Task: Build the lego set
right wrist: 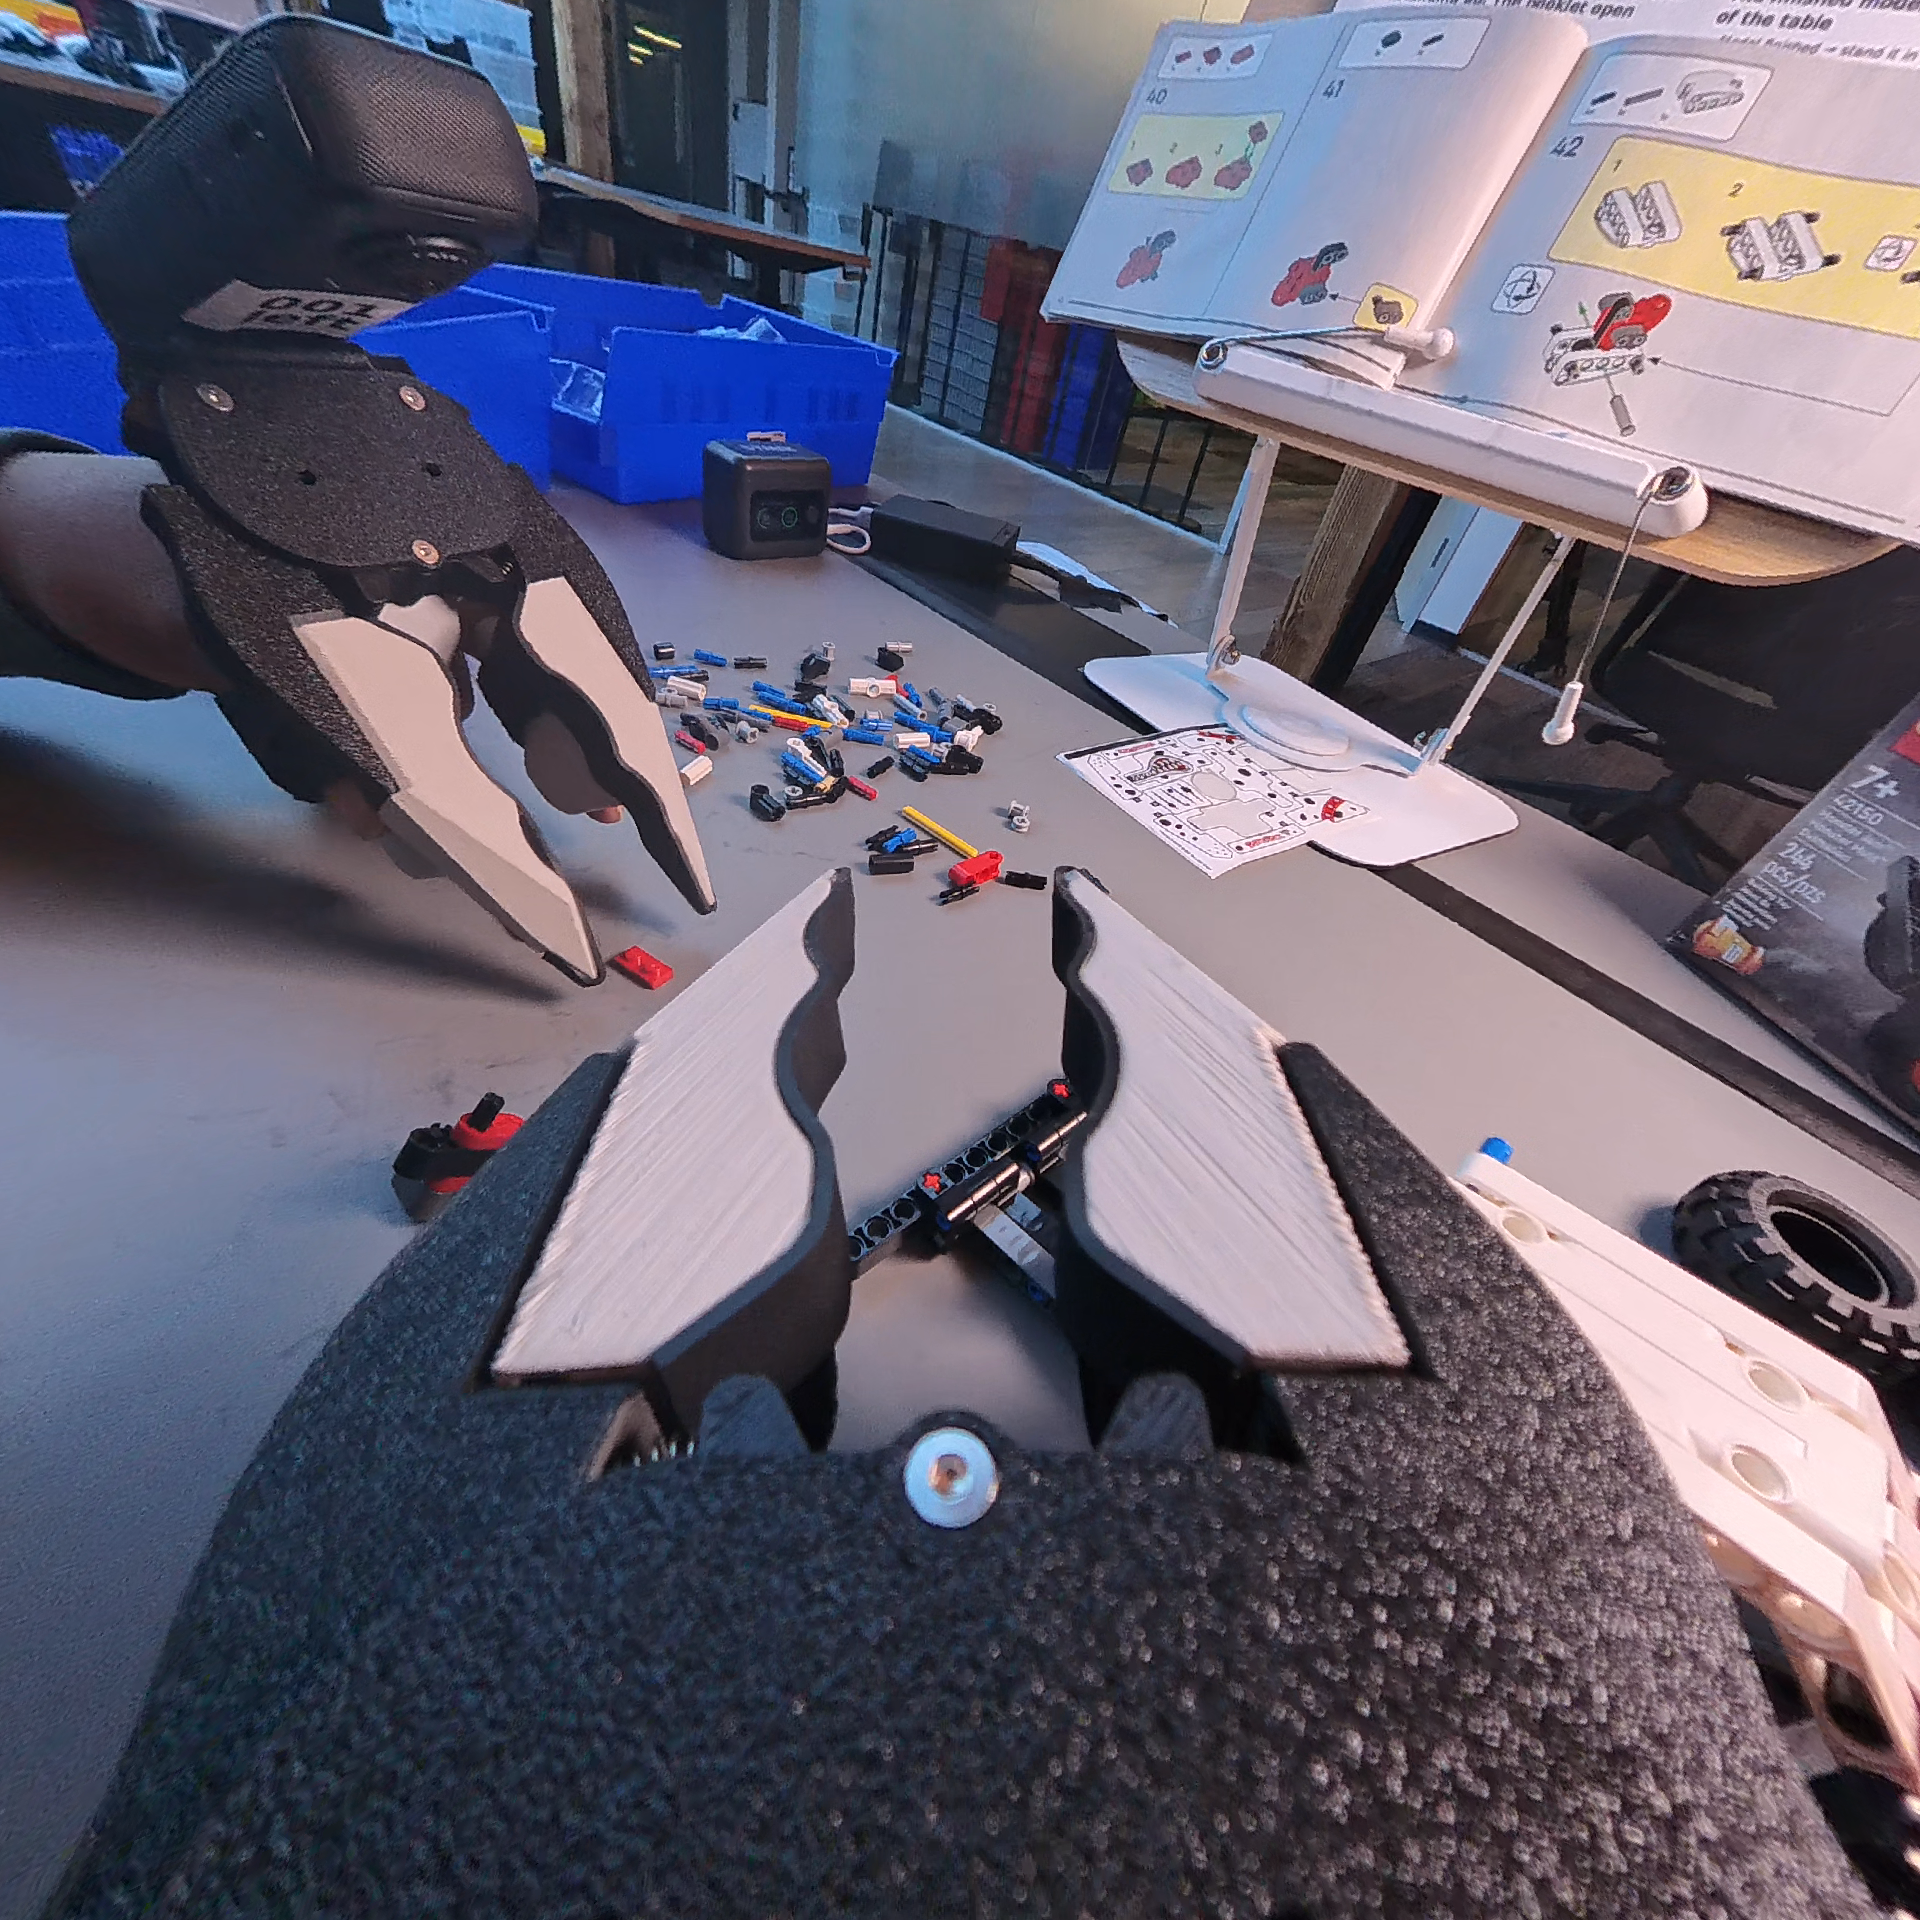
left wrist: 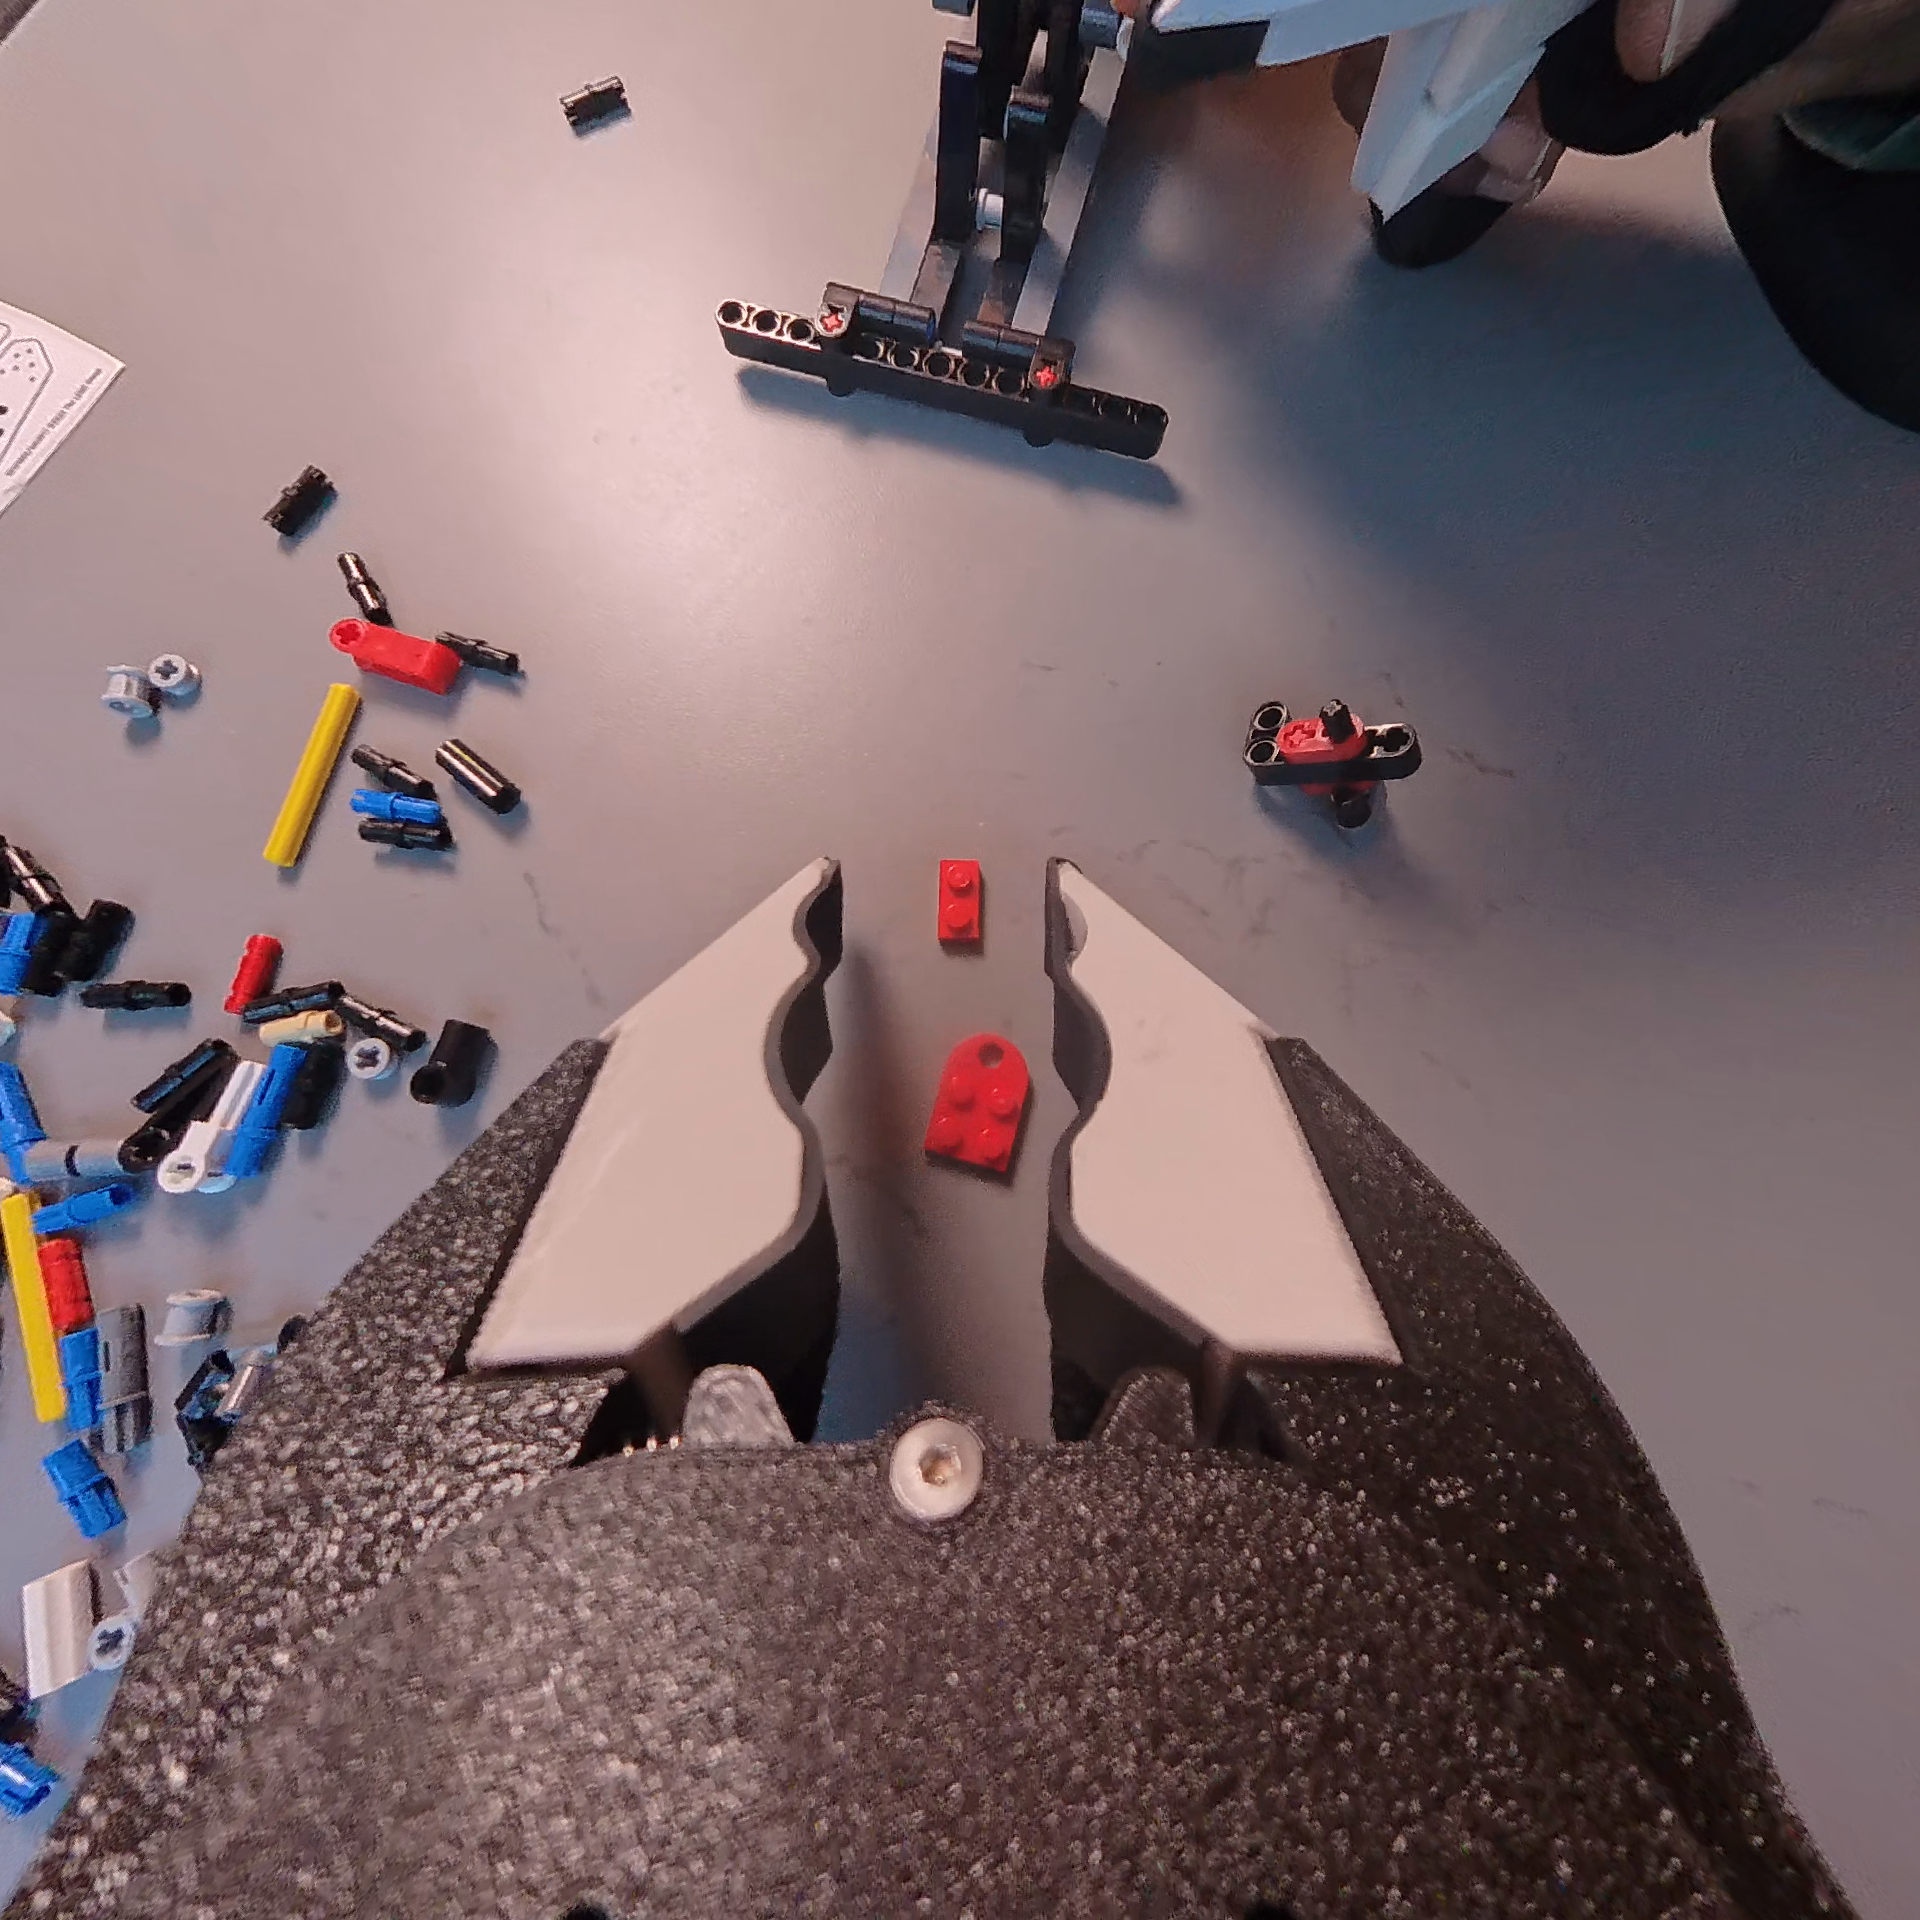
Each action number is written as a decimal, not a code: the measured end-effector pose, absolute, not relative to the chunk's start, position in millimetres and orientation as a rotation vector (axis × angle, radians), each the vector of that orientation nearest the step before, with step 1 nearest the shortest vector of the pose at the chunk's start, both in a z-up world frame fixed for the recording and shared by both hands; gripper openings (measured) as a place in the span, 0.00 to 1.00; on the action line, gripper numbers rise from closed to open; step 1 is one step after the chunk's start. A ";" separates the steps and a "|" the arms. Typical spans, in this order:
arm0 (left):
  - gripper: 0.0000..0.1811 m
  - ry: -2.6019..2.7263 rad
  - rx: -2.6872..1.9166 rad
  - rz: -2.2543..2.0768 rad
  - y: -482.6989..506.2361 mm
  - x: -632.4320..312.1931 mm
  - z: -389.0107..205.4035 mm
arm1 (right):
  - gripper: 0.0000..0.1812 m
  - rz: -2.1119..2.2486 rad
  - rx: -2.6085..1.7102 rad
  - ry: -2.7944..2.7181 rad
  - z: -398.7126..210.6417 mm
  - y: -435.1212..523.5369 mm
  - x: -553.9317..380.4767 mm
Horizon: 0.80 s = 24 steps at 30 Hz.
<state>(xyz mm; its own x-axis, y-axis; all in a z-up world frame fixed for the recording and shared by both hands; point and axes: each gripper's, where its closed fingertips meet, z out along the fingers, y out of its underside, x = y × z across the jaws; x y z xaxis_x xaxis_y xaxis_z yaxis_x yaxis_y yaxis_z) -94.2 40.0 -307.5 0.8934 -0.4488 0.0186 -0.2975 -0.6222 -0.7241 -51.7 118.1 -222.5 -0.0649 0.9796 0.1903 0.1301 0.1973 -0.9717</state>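
Grey table [right wrist: 1351,997], blue bins [right wrist: 717,405], dim workshop

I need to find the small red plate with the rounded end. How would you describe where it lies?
Start at the left tool, held open over the grey table. Between its two fingers lie two red pieces. The one nearer the camera is the rounded red plate: wider than the narrow red plate beyond it, four studs, one hole at its round end.

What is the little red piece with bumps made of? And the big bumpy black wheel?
The small red plate looks like hard, smooth plastic: crisp moulded studs and a slight shine. The black tire looks like matte rubber, judging by its dull surface and chunky knobbly tread, though it could be soft plastic.
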 end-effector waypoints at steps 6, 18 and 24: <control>0.30 0.501 -2.271 -0.256 41.7 -98.5 -305.3 | 0.21 1.032 -1.131 -1.429 -222.0 118.2 -52.0; 0.39 0.333 -2.026 -0.244 56.0 -119.3 -260.2 | 0.21 1.032 -1.132 -1.428 -221.9 118.8 -52.6; 0.39 0.243 -1.907 -0.172 58.4 -139.4 -236.4 | 0.21 1.033 -1.133 -1.426 -221.8 119.3 -52.4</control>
